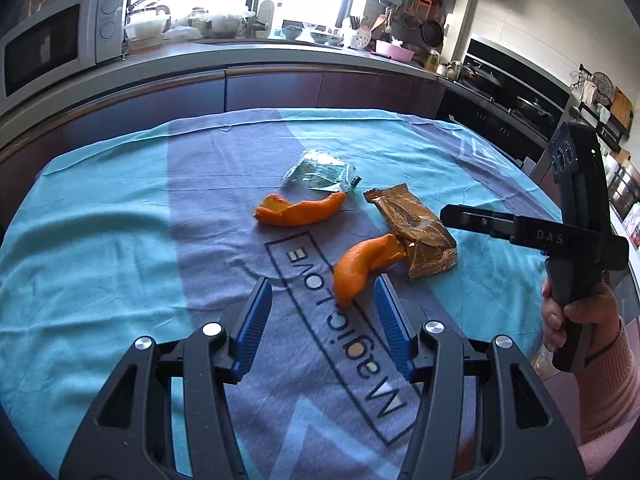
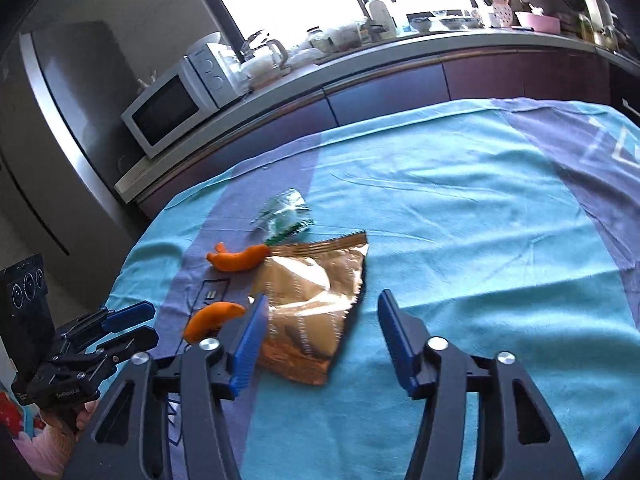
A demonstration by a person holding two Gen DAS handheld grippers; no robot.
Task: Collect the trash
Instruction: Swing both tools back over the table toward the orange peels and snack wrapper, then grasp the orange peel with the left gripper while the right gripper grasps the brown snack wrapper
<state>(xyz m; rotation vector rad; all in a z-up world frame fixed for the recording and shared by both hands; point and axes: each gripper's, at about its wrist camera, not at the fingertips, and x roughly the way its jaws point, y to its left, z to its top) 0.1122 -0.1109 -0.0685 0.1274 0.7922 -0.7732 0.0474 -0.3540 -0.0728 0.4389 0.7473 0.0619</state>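
- A white microwave point(image 1: 52, 46) is sitting on the kitchen counter point(image 1: 280, 50) at the far left, beyond the table.
- A teal and grey cloth point(image 1: 100, 240) with printed lettering is covering the table, and all the trash is lying on it near the middle.
- The left gripper point(image 1: 322, 312) is hovering above the cloth with its blue pads point(image 1: 254, 330) standing partly apart; nothing is being gripped between them.
- An orange peel point(image 1: 300, 210) is lying flat on the grey stripe, well ahead of the left gripper.
- A clear crumpled wrapper point(image 1: 320, 172) with green print is lying just behind that peel, its near edge close to the peel's right tip.
- A second, nearer orange peel point(image 1: 362, 266) is curving down toward the left gripper's right pad, its lower tip lying just ahead of the gap between the pads, while its upper end is touching the torn mouth of the brown wrapper.
- The brown foil wrapper point(image 1: 416, 234) is lying to the right of both peels, open at its near end.
- The right gripper point(image 2: 322, 330) is hanging over the brown foil wrapper with its jaws standing wide; in its own view the left pad is overlapping the wrapper's edge, the right pad is standing clear of it, and nothing is being clamped.
- A hand point(image 1: 572, 312) in a pink sleeve is holding the right gripper's handle at the far right.
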